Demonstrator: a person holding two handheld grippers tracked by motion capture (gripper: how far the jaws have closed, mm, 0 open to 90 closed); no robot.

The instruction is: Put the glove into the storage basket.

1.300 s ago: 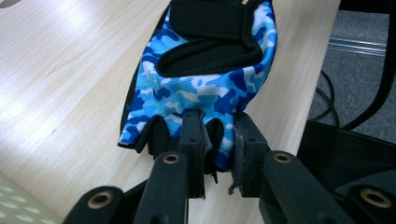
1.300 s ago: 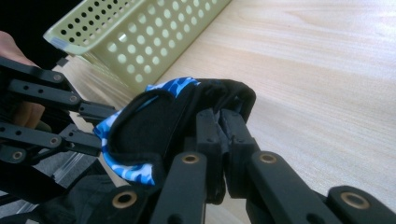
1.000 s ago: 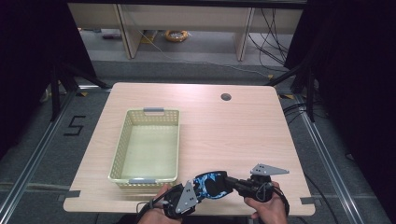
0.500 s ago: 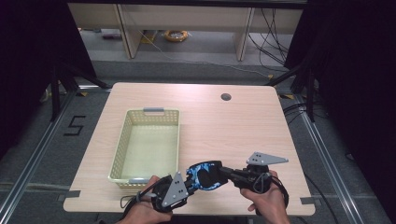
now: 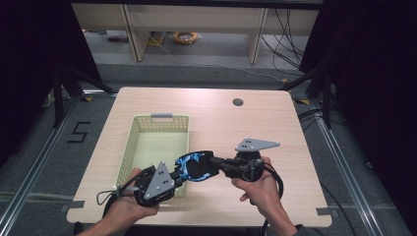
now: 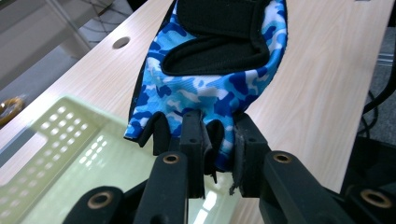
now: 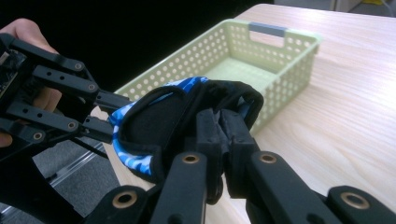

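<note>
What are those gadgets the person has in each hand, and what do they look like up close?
Each is a hand-held two-jaw tool. The left gripper and right gripper are black, built of jointed bars with brass-coloured rivets at the pivots and flat black pads. Each carries a grey three-cornered plate on top, dotted with small holes. A black cable trails from each. The forearms show no sleeves.

One blue camouflage fingerless fabric glove with black trim. One pale green perforated plastic basket — a single grey handle shows at its far end. One light wooden table with one round dark hole in its top. Two black two-jaw grippers — left gripper and right gripper, one per hand.
</note>
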